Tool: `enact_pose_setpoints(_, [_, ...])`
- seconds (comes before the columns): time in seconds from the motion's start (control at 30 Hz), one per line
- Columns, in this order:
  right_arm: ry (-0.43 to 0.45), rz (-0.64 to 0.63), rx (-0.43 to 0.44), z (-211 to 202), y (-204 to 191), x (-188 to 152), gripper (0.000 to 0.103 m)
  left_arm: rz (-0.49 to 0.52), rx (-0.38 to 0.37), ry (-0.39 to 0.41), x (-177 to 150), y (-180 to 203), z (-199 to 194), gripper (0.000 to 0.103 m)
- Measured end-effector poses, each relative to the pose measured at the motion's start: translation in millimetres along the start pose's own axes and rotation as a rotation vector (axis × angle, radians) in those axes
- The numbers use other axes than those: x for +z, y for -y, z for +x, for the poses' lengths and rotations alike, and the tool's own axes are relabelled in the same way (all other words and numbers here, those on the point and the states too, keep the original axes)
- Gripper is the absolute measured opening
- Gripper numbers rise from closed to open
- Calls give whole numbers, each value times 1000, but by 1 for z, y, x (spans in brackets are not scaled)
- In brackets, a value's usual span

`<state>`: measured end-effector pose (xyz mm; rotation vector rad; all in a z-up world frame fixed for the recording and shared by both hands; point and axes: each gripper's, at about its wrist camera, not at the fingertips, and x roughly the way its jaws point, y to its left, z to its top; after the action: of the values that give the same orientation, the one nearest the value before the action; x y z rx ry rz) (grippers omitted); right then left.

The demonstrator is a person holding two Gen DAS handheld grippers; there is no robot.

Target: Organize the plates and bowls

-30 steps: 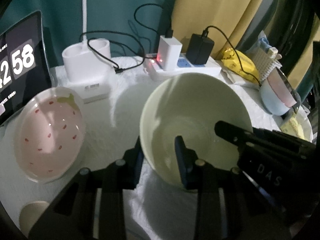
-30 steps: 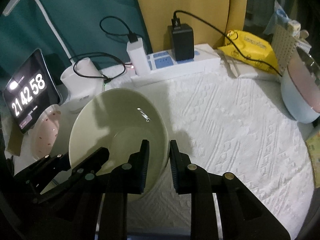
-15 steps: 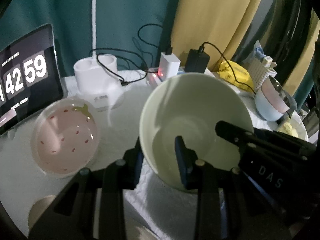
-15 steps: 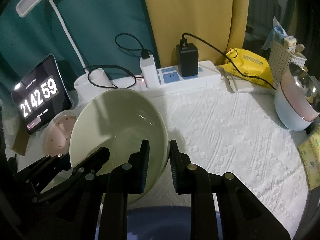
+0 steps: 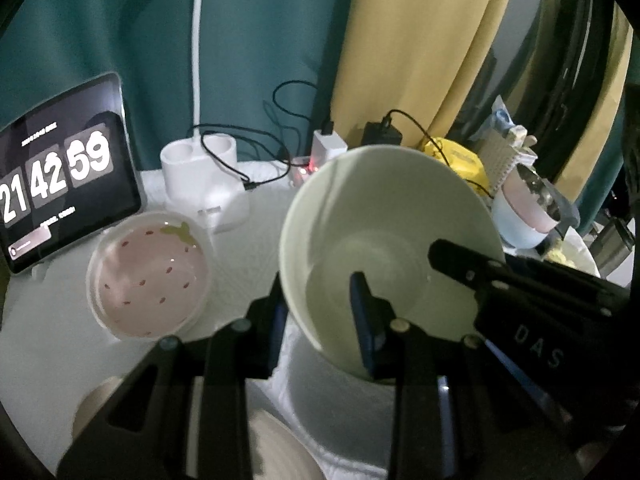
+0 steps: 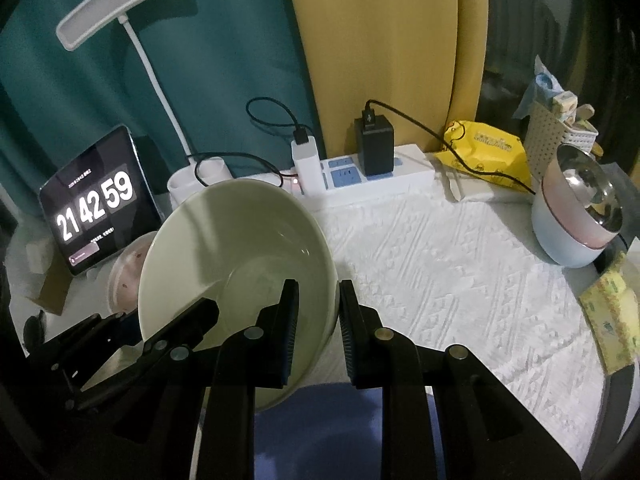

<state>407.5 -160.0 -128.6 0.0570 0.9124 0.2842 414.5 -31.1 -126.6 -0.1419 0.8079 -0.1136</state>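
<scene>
- Large pale green ceramic bowl (image 5: 384, 240): held clear above the white textured tablecloth on the table (image 6: 460, 264), gripped on two sides of its rim. It is tilted, with the opening facing up and toward the cameras.
- Left gripper (image 5: 320, 312): clamped on the bowl's near-left rim, one finger outside the wall and the blue-padded one inside; the bowl's centre lies at about 1 o'clock from it.
- Right gripper (image 6: 316, 320): clamped on the opposite rim, left finger inside the bowl and right finger outside; the bowl's centre lies at about 10 o'clock from it.
- Axis: the bowl is round, so it has no long axis. The line that matters runs rim to rim between the two grips, and both hands are equally close.
- Pink strawberry-patterned bowl (image 5: 148, 276): resting on the table at 9 o'clock from the green bowl, well apart from it.
- Stacked pale blue and pink bowls with a steel one on top (image 6: 576, 220): at the table's far right edge, at 2 o'clock from the right gripper, judged a likely stacking spot.
- Judgement: the carry needs both hands to move together so the tilt does not grow.
</scene>
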Motion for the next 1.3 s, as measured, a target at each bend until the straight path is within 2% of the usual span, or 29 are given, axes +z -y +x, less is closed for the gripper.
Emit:
enact_pose_setpoints(0.67, [59,8,14,-50,0,-14,21,24,-13,49,-10,15,-45,31])
enact_pose_setpoints(1.3, [80,48,1,-78,20,-35,21,68,-31,37,-31,42,-59,31])
